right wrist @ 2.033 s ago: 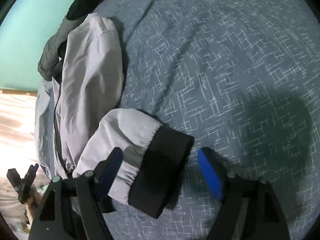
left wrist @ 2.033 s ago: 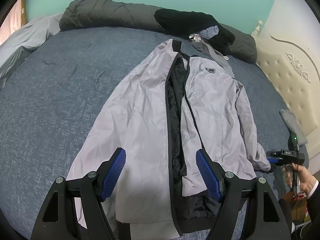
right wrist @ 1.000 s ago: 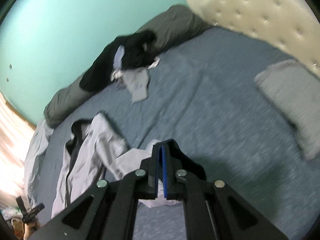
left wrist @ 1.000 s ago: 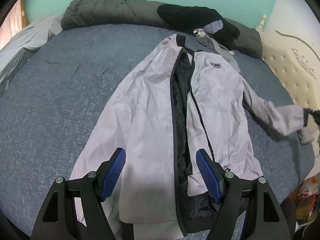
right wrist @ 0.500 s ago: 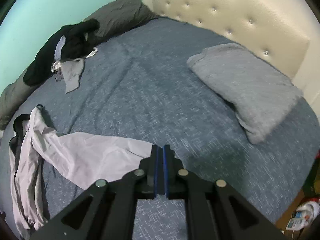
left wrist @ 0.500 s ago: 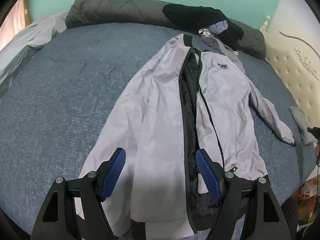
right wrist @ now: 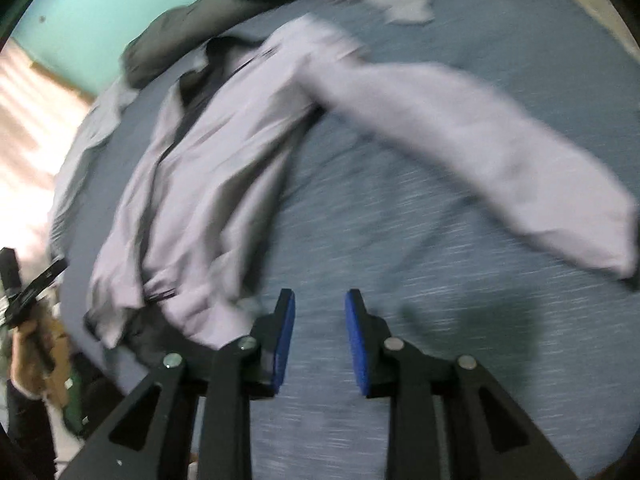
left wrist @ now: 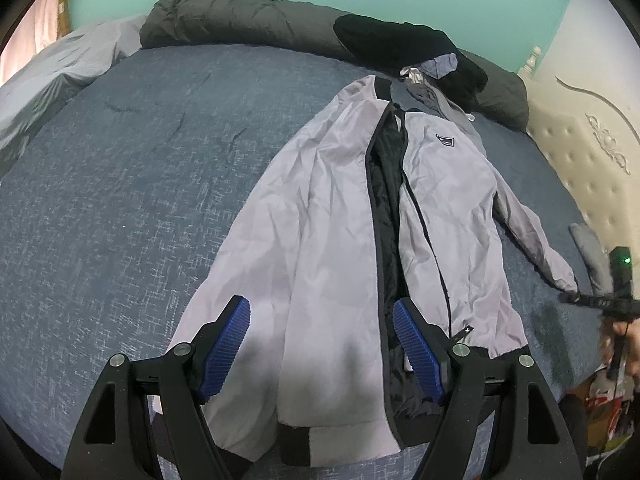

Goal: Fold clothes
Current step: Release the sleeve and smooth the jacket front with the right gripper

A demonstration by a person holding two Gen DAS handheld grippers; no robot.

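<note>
A light grey jacket (left wrist: pixel 328 216) with black lining lies unzipped, front up, along the blue bed (left wrist: pixel 120 200). Its right sleeve (left wrist: pixel 532 236) stretches out flat toward the headboard side. My left gripper (left wrist: pixel 322 330) hangs open over the jacket's hem with nothing between its blue pads. In the blurred right wrist view the same jacket (right wrist: pixel 208 168) lies with its sleeve (right wrist: pixel 480 148) spread across the bed. My right gripper (right wrist: pixel 320 336) stands open above bare bedding, between sleeve and hem, holding nothing. The right gripper also shows at the left wrist view's right edge (left wrist: pixel 612 296), held by a hand.
A dark grey duvet roll (left wrist: pixel 240 16) and a pile of black and grey clothes (left wrist: pixel 420 52) lie at the far end of the bed. A cream tufted headboard (left wrist: pixel 592 152) stands on the right with a grey pillow (left wrist: pixel 588 248) by it. Pale bedding (left wrist: pixel 52 76) lies far left.
My right gripper was shut on the sleeve cuff and pulled it outward; it has now opened, let the sleeve lie flat, and swung back toward the jacket. The left gripper barely moved.
</note>
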